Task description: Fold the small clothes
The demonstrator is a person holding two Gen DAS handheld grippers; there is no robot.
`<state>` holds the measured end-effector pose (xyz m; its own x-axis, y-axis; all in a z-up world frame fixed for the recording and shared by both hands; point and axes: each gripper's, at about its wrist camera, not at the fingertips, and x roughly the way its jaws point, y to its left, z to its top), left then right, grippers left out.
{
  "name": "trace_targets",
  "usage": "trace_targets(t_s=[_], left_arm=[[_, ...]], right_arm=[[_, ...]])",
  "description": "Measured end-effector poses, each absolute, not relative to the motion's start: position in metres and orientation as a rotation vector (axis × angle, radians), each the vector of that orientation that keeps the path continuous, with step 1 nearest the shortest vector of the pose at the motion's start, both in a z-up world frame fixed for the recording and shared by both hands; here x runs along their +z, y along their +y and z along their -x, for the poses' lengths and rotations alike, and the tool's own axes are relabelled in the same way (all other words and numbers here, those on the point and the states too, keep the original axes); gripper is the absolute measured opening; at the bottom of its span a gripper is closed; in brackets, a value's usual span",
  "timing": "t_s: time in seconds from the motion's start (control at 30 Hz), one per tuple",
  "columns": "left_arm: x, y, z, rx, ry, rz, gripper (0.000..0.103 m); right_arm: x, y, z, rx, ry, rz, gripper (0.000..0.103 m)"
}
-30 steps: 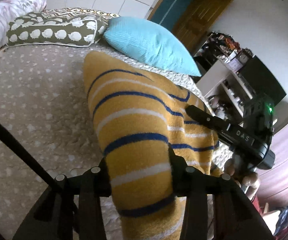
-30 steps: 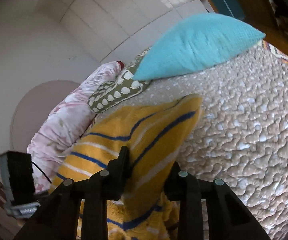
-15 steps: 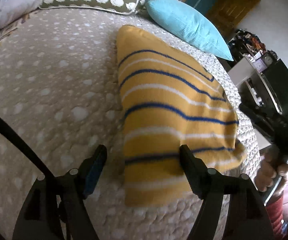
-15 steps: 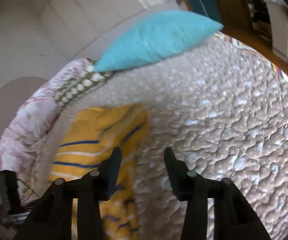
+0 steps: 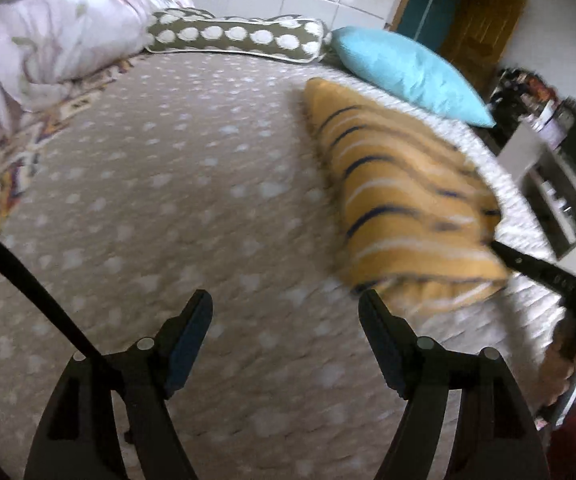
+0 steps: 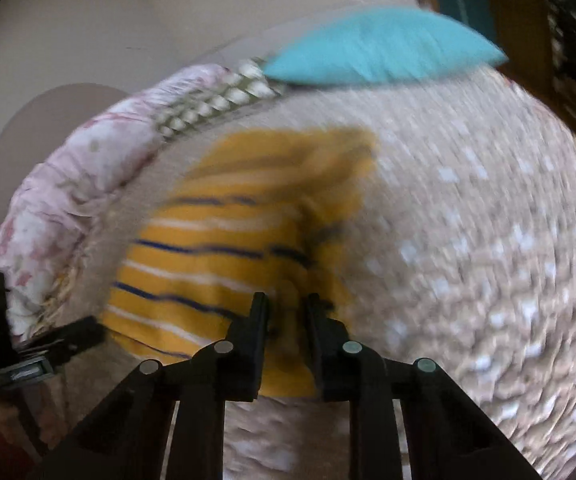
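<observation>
Striped yellow garment (image 5: 404, 208) is laid folded on the bed (image 5: 160, 184), toward its right side in the left wrist view, just short of the turquoise pillow (image 5: 408, 74). Left to right in that view: a pink floral duvet (image 5: 44, 44) is bunched at the bed's far left, a spotted olive bolster (image 5: 236, 36) is set along the head end, then the pillow, then the garment. Left gripper (image 5: 286, 330) is held open and wide over bare bedspread, nothing between its jaws; these have just been opening. Right gripper (image 6: 286, 312) is seen at the garment's near edge, its jaws narrowed and just closing further, yellow fabric visible in the gap. Whether the pads are pressed on the fabric cannot be told: motion blur. In the left view a hand (image 5: 568, 364) is seen on the right gripper's handle.
</observation>
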<state>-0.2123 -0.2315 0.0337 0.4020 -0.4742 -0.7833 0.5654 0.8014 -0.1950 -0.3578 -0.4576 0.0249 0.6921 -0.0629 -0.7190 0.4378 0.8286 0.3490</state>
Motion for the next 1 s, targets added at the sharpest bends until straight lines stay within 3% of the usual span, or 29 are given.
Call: trace_targets(t_s=[0.17, 0.53, 0.77, 1.0], left_arm=[[0.01, -0.223, 0.223, -0.616, 0.926, -0.177, 0.075], [0.003, -0.232, 0.229, -0.597, 0.881, -0.223, 0.087], [0.002, -0.233, 0.233, -0.588, 0.858, -0.228, 0.088], [0.002, -0.231, 0.234, -0.597, 0.85, -0.216, 0.088]], right_arm=[[0.017, -0.463, 0.379, -0.329, 0.738, -0.579, 0.024], [0.053, -0.434, 0.409, -0.393, 0.635, -0.499, 0.024], [0.07, -0.419, 0.378, -0.304, 0.601, -0.503, 0.024], [0.031, -0.408, 0.349, -0.32, 0.701, -0.51, 0.024]])
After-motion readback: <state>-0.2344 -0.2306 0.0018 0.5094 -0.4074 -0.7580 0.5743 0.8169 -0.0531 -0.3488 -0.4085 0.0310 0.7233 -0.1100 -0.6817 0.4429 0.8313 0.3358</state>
